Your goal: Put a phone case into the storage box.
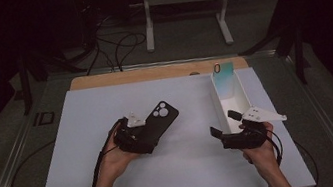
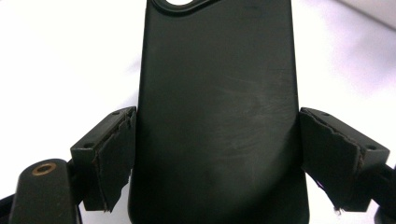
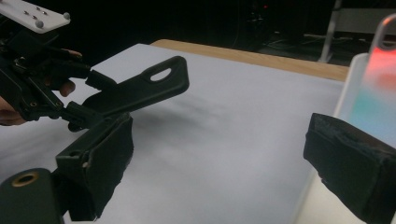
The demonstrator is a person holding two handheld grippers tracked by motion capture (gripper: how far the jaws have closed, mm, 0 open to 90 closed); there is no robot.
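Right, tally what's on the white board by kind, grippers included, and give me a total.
Black phone case, held off the board in the left gripper: 1
White open box at the right edge: 1
Teal card with a hang hole, standing in the box's far end: 1
Grippers: 2, left gripper, right gripper
Total: 5
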